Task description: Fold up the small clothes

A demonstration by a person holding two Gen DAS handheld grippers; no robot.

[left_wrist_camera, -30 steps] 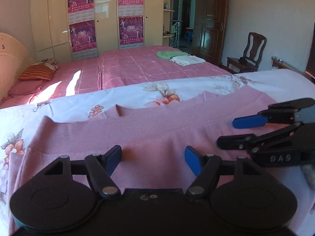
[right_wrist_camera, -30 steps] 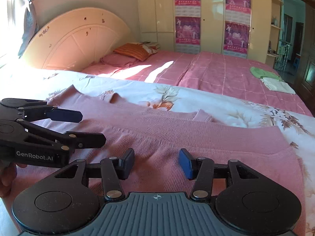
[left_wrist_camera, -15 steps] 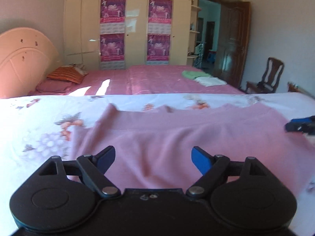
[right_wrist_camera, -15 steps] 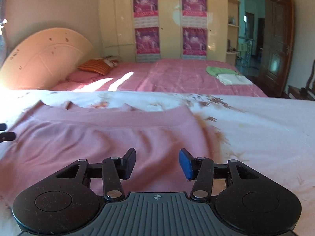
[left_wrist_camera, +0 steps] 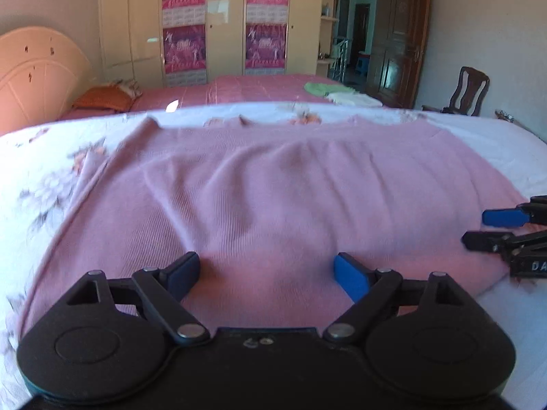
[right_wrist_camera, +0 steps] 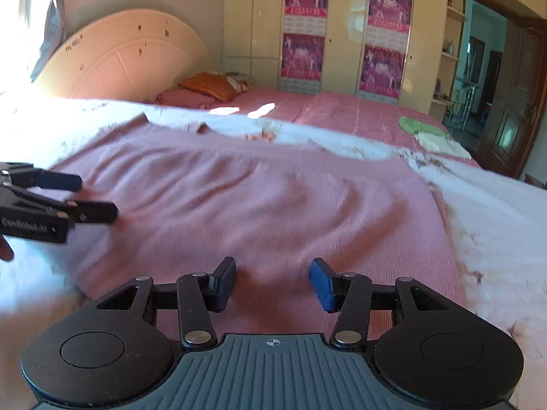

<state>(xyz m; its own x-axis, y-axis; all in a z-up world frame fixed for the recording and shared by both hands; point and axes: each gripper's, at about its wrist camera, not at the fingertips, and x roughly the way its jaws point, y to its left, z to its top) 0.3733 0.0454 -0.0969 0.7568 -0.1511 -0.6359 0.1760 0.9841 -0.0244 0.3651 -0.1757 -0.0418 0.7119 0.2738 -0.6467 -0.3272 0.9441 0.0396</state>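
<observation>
A pink knit garment [left_wrist_camera: 273, 198] lies spread and slightly rumpled on a white floral bedsheet [left_wrist_camera: 37, 177]; it also shows in the right wrist view [right_wrist_camera: 259, 198]. My left gripper [left_wrist_camera: 266, 275] is open and empty, its fingertips just above the garment's near edge. My right gripper [right_wrist_camera: 273, 278] is open and empty over the near edge further right. The right gripper also shows at the right edge of the left wrist view [left_wrist_camera: 478, 227]. The left gripper also shows at the left edge of the right wrist view [right_wrist_camera: 97, 196].
A second bed with a pink cover [right_wrist_camera: 342, 109] stands behind, with folded green and white clothes [right_wrist_camera: 427, 133] and an orange pillow [right_wrist_camera: 208, 85] on it. A wardrobe with posters [left_wrist_camera: 225, 24], a dark door [left_wrist_camera: 400, 41] and a wooden chair [left_wrist_camera: 468, 92] are further back.
Both grippers have pulled back and lowered toward the garment's near edge. They have come closer together again, so each shows more in the other's view. Both stay open.
</observation>
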